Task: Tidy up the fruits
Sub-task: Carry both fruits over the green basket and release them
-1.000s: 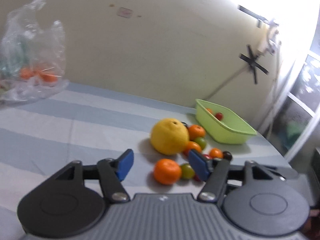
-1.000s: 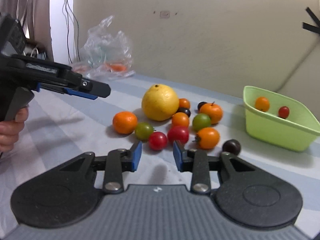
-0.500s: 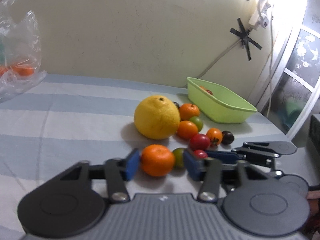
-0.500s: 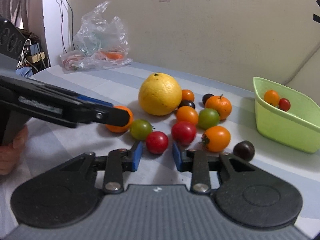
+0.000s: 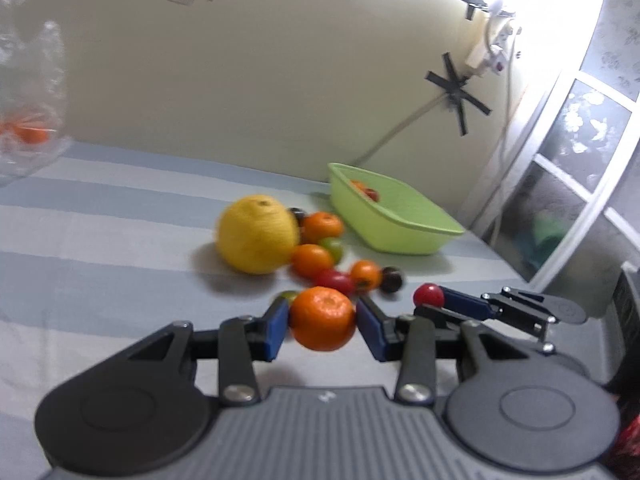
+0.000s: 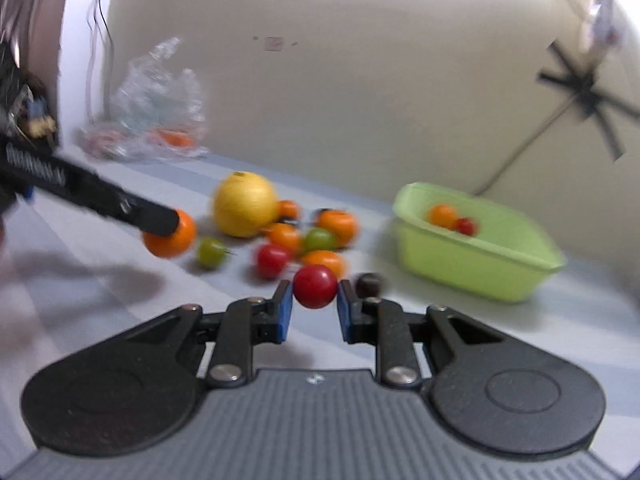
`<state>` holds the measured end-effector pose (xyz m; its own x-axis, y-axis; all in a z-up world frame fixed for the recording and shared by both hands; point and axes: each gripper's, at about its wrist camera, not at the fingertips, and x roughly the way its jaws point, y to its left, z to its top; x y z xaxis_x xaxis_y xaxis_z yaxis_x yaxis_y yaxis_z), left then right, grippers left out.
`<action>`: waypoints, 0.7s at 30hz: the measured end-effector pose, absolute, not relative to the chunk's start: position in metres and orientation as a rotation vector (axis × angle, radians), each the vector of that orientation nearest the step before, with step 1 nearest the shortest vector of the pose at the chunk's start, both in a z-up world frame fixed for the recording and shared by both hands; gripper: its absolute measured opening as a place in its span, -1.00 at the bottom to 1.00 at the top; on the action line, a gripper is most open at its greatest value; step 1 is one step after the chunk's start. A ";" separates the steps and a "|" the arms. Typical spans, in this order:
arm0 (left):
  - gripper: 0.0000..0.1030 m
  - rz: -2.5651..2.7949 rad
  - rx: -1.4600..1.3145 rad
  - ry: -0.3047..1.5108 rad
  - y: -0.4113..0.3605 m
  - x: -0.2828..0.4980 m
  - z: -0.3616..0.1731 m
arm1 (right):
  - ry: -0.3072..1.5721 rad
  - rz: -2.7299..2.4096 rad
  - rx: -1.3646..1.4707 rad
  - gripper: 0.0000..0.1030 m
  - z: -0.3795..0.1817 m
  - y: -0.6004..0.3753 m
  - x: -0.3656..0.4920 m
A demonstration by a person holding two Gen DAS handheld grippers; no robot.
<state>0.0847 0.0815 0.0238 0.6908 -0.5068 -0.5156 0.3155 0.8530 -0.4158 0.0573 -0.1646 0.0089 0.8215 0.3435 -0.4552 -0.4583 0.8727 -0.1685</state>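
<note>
My left gripper [image 5: 322, 322] is shut on an orange mandarin [image 5: 322, 318], held just above the striped cloth; the right wrist view shows that mandarin [image 6: 170, 234] at the tip of the left gripper's black arm. My right gripper [image 6: 314, 300] is shut on a red cherry tomato [image 6: 315, 286], also lifted; the left wrist view shows this tomato [image 5: 429, 295] to the right. Behind lie a big yellow citrus [image 5: 258, 234], several small orange, red, green and dark fruits, and a green basket [image 6: 480, 268] holding an orange and a red fruit.
A clear plastic bag [image 6: 154, 108] with orange fruit sits at the back left against the wall. The striped tablecloth [image 5: 100, 248] covers the table. A window frame [image 5: 580, 160] and taped cables stand at the right.
Both grippers closed: the left on the mandarin, the right on the red cherry tomato, and both fruits were lifted off the cloth. The green tomato stays on the table.
</note>
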 end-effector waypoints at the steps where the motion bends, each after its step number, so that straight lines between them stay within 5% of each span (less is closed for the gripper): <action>1: -0.26 -0.488 -0.317 0.665 0.076 0.088 0.026 | 0.416 0.403 -0.314 -0.49 0.009 -0.169 0.055; 8: -0.26 -0.591 -0.314 0.698 0.025 0.113 0.030 | 0.407 0.252 -0.452 -0.49 0.003 -0.209 0.053; 21: -0.26 -0.625 -0.341 0.740 -0.060 0.257 0.050 | 0.422 0.167 -0.087 -0.48 0.030 -0.266 0.169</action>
